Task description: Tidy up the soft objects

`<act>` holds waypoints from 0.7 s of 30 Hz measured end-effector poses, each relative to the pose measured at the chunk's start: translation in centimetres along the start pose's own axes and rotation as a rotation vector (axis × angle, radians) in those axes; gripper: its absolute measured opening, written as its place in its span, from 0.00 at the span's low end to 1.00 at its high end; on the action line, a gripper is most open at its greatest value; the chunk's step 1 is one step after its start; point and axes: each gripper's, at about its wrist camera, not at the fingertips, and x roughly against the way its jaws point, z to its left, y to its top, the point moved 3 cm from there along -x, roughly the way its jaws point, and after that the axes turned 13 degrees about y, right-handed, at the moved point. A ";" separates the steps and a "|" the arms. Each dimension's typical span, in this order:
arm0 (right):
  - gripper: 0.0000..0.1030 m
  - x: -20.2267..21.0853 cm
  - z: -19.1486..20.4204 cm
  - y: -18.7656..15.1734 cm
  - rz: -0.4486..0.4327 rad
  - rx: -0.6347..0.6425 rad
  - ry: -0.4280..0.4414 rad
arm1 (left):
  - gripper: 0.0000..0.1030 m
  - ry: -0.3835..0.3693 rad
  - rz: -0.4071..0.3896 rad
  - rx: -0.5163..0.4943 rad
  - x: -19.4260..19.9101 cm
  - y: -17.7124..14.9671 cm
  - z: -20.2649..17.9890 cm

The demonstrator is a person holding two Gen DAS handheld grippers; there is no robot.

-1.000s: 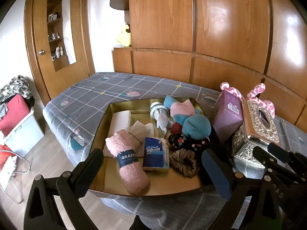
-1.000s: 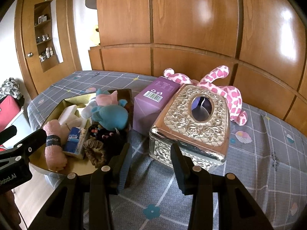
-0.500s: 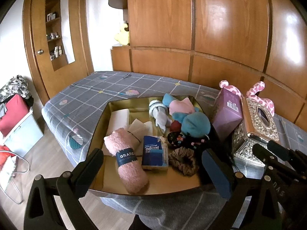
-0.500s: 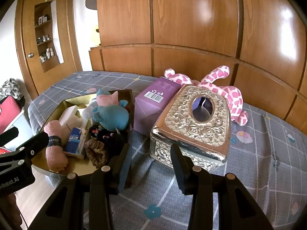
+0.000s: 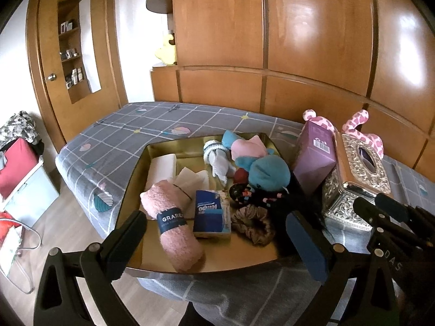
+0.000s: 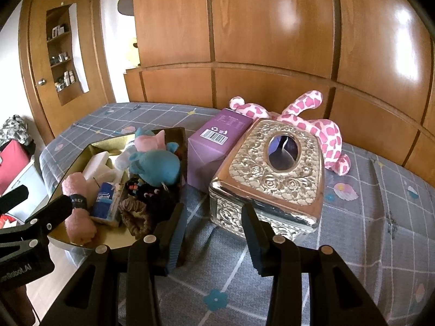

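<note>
Nothing has shifted since a second ago; my left gripper (image 5: 217, 241) hangs spread and empty, the pink towel roll (image 5: 174, 217) just ahead in the gold tray (image 5: 130, 190); my right gripper (image 6: 212, 225) half-spread, seemingly empty; closing carelessly could snag the tissue pack (image 5: 212, 214) beside it.

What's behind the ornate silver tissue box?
Behind the ornate silver tissue box lies a pink-spotted plush toy against the wooden wall panels. The box covers the plush's middle; only ears, limbs and part of the body show.

Glossy embossed metal tissue box (image 6: 274, 174), fluffy cloth towel (image 5: 174, 222), shiny gold tray (image 5: 136, 190).
</note>
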 end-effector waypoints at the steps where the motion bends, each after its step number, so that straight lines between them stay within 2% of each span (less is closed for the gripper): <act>1: 0.40 0.0 0.0 0.0 -0.001 -0.001 0.000 | 1.00 0.001 -0.002 0.000 0.1 0.0 0.0; 21: 0.40 0.2 -0.3 0.0 -0.006 -0.015 -0.007 | 1.00 -0.014 -0.001 -0.021 0.3 -0.1 -0.6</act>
